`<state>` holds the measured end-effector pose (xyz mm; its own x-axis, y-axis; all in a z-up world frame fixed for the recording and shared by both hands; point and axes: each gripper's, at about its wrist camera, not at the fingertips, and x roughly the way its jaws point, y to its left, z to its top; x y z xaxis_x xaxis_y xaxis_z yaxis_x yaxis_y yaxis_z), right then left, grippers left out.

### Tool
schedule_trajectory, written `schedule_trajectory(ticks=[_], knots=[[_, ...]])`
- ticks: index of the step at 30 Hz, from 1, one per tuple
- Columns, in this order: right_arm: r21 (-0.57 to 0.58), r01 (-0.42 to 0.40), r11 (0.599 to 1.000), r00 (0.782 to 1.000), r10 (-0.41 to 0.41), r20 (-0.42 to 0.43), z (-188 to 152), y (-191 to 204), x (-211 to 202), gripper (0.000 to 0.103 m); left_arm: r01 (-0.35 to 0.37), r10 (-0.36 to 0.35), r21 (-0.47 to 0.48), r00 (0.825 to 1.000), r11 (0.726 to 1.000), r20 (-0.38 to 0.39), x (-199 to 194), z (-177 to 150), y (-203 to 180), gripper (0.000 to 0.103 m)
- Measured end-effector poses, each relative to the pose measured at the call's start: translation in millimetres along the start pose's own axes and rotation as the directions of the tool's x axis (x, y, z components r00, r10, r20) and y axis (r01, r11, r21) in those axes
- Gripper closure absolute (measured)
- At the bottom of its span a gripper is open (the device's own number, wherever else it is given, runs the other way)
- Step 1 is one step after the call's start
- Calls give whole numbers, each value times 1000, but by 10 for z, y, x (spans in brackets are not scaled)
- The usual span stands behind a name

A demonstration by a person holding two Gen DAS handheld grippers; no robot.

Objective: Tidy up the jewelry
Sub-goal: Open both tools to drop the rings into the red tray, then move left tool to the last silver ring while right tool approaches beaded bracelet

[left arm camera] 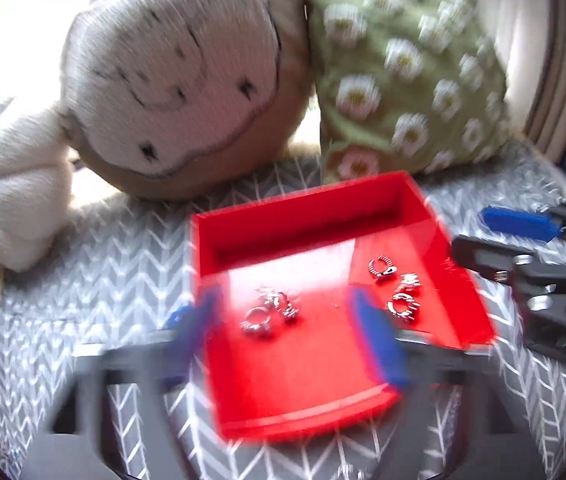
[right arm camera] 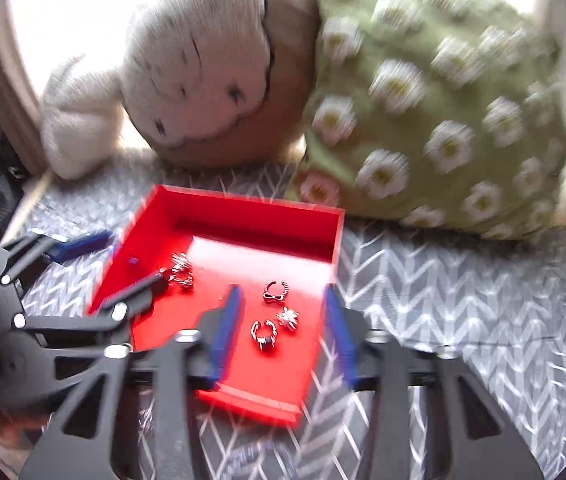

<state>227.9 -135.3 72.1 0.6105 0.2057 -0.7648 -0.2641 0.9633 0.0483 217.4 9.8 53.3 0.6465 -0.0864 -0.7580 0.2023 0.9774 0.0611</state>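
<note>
**Two open grippers over a red tray of silver jewelry**

Two grippers hang above a red tray (left arm camera: pixel 323 380) that sits on a grey chevron-patterned cloth (left arm camera: pixel 103 280). Both views are smeared by motion blur, so fine detail on the small pieces is hard to read.

From the left wrist camera, the left gripper (left arm camera: pixel 295 332) has its blue-padded fingers (left arm camera: pixel 379 344) spread wide apart, one at each side of the tray's near half, holding nothing. Between them on the tray floor lies a small cluster of silver jewelry (left arm camera: pixel 269 312), probably rings or ear cuffs. A second group of silver pieces (left arm camera: pixel 397 286) lies toward the tray's right wall, three items close together.

From the right wrist camera, the right gripper (right arm camera: pixel 281 332) is also parted, its blue fingers (right arm camera: pixel 225 328) straddling the second group (right arm camera: pixel 277 312): a curved piece with a bow shape, a star-like piece and a ring-like one, all loose on the tray floor. The left gripper (right arm camera: pixel 123 268) appears at the left of this view, one fingertip reaching over the tray wall near the first cluster (right arm camera: pixel 181 272); whether it touches is unclear.

Behind the tray sit a round plush toy with a stitched face (left arm camera: pixel 171 80), a cream knot cushion (left arm camera: pixel 15 192) and a green daisy-print cushion (left arm camera: pixel 403 72), the last nearly touching the tray's far corner.
</note>
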Motion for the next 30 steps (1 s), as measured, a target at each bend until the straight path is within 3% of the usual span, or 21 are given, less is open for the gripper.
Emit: schedule_trajectory(ticks=[3,8,12,18,24,30], knots=[[2,1,1000,995,-1,102,-212,-35,-552,26,29,-29,-6,998,1000,61,-436,-183,60,16],[34,-27,999,985,21,171,-749,-125,-1034,17,37,-33,-44,996,998,85,-806,-697,166,15],[23,10,1000,991,-13,135,-1159,-69,-930,17,-9,12,-64,998,998,55,-776,-1084,177,15],[-127,136,983,990,-130,56,-1430,164,-441,17,-105,105,-25,994,994,3,-455,-1356,58,16],[-122,111,986,991,-101,82,-1443,177,-446,17,-106,106,12,994,994,15,-349,-1407,-33,16],[-73,92,993,996,-90,28,-1451,79,-298,17,-127,127,11,992,992,10,-239,-1373,-44,16]])
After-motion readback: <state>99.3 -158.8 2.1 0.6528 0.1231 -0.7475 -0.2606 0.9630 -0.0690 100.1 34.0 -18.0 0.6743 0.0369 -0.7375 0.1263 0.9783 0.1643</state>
